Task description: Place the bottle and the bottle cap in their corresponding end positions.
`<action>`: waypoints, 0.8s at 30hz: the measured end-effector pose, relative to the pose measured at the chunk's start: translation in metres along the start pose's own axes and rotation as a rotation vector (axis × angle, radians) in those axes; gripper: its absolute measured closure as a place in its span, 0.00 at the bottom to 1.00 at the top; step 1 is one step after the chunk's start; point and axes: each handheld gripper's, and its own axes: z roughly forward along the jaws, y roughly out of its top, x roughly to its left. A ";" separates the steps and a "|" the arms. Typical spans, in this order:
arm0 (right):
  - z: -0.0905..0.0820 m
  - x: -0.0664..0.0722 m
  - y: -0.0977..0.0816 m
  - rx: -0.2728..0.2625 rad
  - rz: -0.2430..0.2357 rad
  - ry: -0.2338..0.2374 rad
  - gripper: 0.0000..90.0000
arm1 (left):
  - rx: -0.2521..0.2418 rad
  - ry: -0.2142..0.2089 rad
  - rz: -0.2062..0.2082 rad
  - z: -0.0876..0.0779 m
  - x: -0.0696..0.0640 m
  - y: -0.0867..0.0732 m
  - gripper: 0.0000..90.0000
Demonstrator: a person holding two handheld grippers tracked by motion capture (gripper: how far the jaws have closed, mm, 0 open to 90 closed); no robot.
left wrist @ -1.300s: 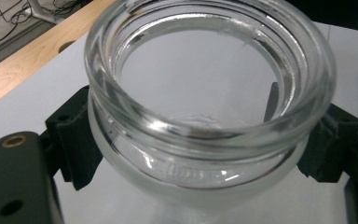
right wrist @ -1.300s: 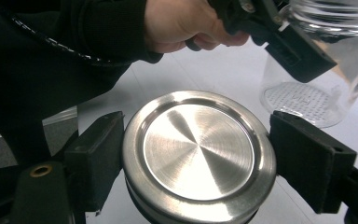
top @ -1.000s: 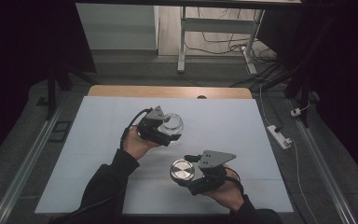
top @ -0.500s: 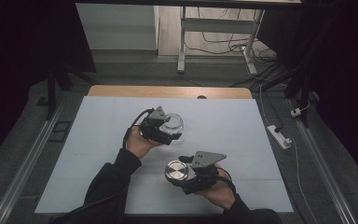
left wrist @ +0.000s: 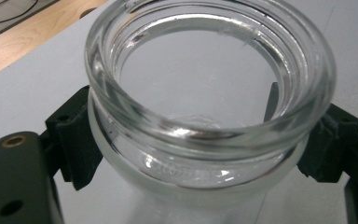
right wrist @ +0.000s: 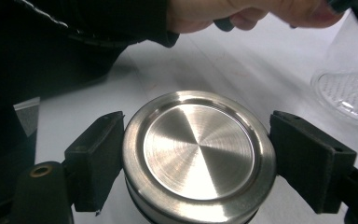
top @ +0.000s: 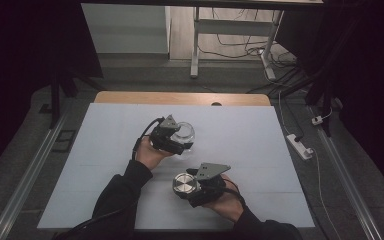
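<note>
You're in a lab-like recording room — dark curtains (top: 25, 60) around a white-covered table (top: 105, 150), loose cables (top: 240, 47) and a power strip (top: 300, 146) on the floor.

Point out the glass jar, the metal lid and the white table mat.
glass jar (left wrist: 205, 135), left gripper view, front of its neck.
metal lid (right wrist: 198, 149), right gripper view, centre of its top.
white table mat (top: 260, 135), high view, bare part.

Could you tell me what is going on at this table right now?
A person holds a gripper in each hand over a white table. The left gripper is shut on a clear glass jar, gripped below its open rim. The right gripper is shut on a round metal lid, clamped by its edge. Jar and lid are apart, the lid nearer the person, so the lid is not on the jar.
</note>
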 end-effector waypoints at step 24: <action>0.022 -0.004 -0.016 0.051 0.000 -0.018 0.22 | 0.031 0.022 -0.018 0.016 0.007 -0.017 0.18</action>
